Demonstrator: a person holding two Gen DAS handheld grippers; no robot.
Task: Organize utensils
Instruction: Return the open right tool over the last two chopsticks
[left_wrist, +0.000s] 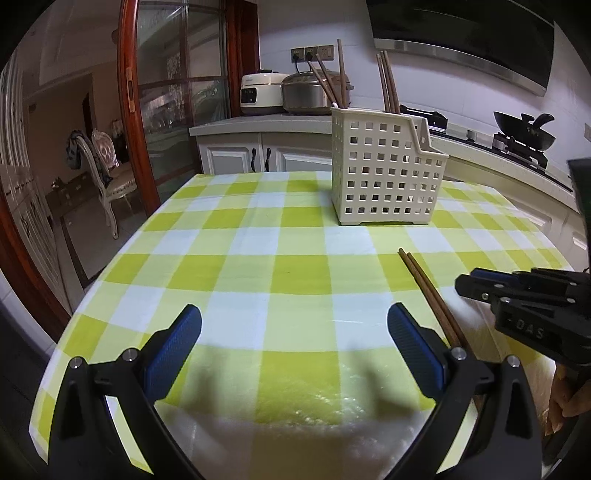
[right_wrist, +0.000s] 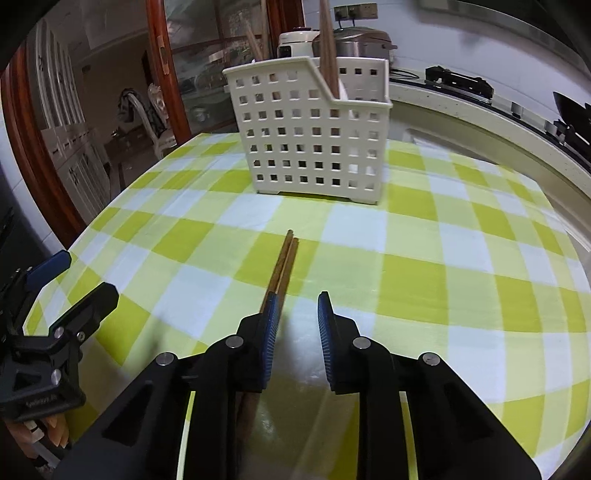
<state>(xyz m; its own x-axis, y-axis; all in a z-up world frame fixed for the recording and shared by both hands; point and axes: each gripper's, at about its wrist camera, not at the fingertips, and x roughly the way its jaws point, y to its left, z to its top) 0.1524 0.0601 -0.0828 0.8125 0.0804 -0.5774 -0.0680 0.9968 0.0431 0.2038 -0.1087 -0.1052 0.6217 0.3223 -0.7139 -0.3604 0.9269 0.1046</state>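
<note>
A pair of brown chopsticks (left_wrist: 424, 288) (right_wrist: 284, 258) lies side by side on the green-checked tablecloth (left_wrist: 258, 240), tips toward a white perforated basket (left_wrist: 384, 173) (right_wrist: 314, 133) that holds several upright chopsticks. My right gripper (right_wrist: 299, 299) (left_wrist: 466, 280) hovers over the near end of the lying pair. Its jaws stand a narrow gap apart with only cloth showing between them. The chopsticks pass under its left finger (right_wrist: 269, 332), not between the pads. My left gripper (left_wrist: 295, 332) (right_wrist: 88, 275) is wide open and empty, just left of the chopsticks.
Behind the table runs a counter with two rice cookers (left_wrist: 288, 92) and a wok on a stove (left_wrist: 524, 133). A wood-framed glass door (left_wrist: 177, 92) and a chair (left_wrist: 107, 173) are at the left. The table's left edge drops off beside my left gripper.
</note>
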